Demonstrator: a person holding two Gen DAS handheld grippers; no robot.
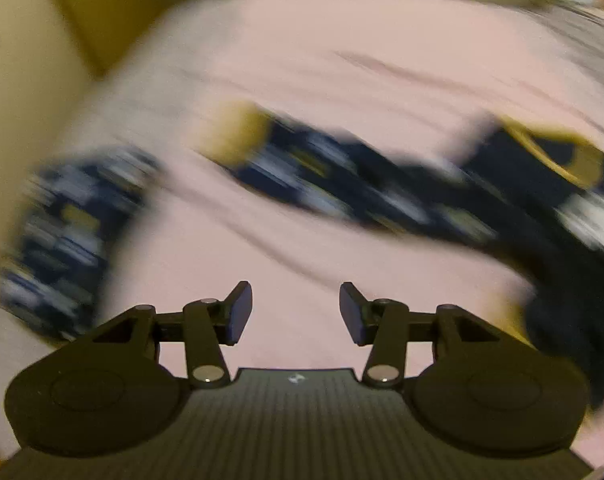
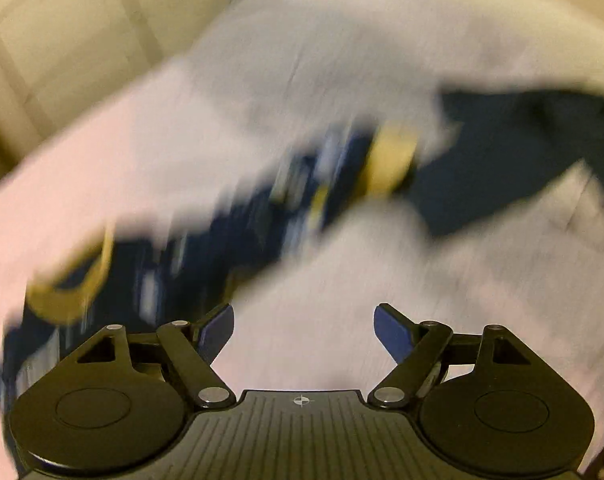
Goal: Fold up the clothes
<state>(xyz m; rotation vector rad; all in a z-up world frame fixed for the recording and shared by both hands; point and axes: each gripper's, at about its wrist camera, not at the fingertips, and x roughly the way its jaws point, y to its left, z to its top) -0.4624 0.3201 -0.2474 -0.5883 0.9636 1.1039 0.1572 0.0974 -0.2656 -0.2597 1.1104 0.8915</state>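
Observation:
A dark navy patterned garment with yellow cuffs and collar point(image 1: 342, 184) lies spread on a pale pink sheet point(image 1: 302, 60); both views are motion-blurred. A sleeve with a yellow cuff point(image 1: 238, 132) points toward the far left. My left gripper point(image 1: 295, 312) is open and empty above bare sheet, short of the garment. In the right wrist view the same garment point(image 2: 262, 216) runs diagonally, with a yellow cuff point(image 2: 390, 160) at the middle. My right gripper point(image 2: 304, 332) is open and empty over the sheet point(image 2: 142, 128), its left finger near the garment's edge.
Another patch of navy patterned cloth point(image 1: 70, 232) lies at the left. A yellowish wall or headboard point(image 1: 30, 60) borders the bed on the left; pale panelling point(image 2: 62, 40) shows beyond the bed in the right wrist view.

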